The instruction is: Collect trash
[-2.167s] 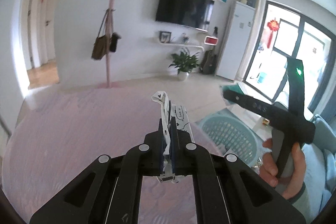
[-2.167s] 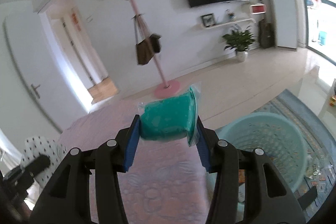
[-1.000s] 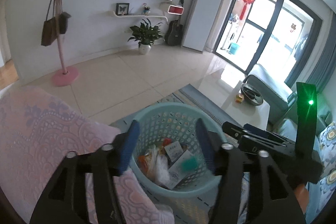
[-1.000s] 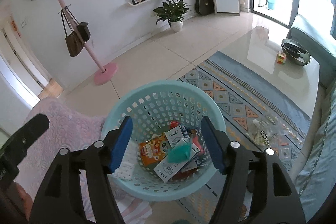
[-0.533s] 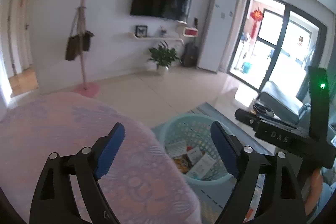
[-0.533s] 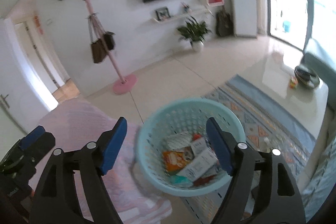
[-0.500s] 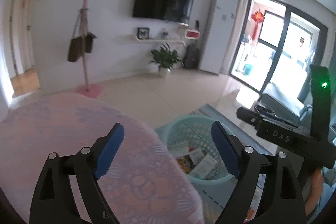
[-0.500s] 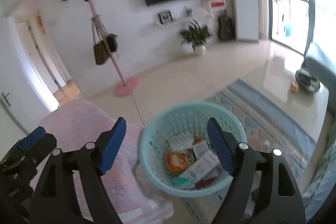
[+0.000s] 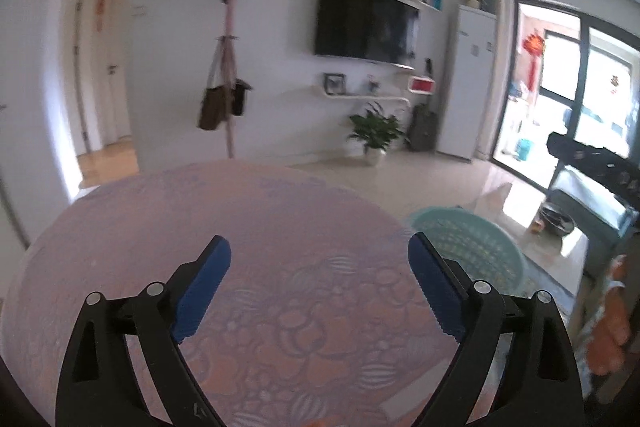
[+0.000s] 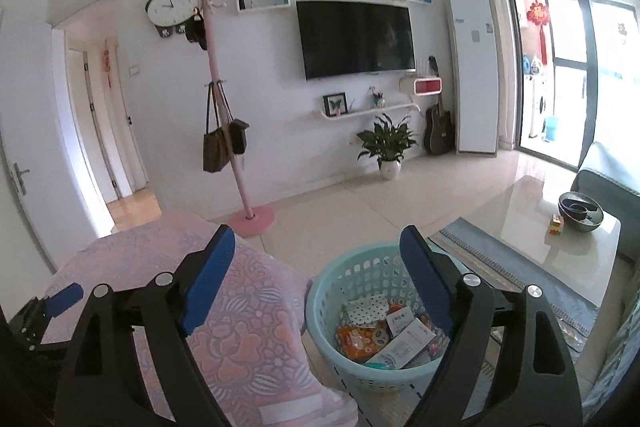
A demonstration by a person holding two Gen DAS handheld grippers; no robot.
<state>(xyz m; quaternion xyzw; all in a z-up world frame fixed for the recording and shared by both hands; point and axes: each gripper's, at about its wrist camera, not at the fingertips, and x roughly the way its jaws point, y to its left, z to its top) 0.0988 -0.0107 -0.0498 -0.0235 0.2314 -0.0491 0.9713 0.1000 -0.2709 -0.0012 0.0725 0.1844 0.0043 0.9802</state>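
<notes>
A light teal plastic basket (image 10: 320, 301) stands on the floor beside the table and holds several pieces of trash (image 10: 394, 335): boxes and wrappers. It also shows in the left wrist view (image 9: 468, 239). My right gripper (image 10: 314, 269) is open and empty, above the basket and the table's edge. My left gripper (image 9: 318, 267) is open and empty over the pink patterned tablecloth (image 9: 256, 227). The tablecloth also shows in the right wrist view (image 10: 248, 311). The right gripper's body (image 9: 592, 163) shows at the right of the left wrist view.
A glass coffee table (image 10: 532, 227) with a dark bowl (image 10: 580, 213) stands right of the basket on a patterned rug (image 10: 500, 269). A pink coat stand (image 10: 232, 131) with bags and a potted plant (image 10: 386, 143) stand by the far wall.
Both grippers have pulled back and tilted up from the basket. The left one has swung left over the tablecloth. Earlier each held a piece of trash; both now lie in the basket.
</notes>
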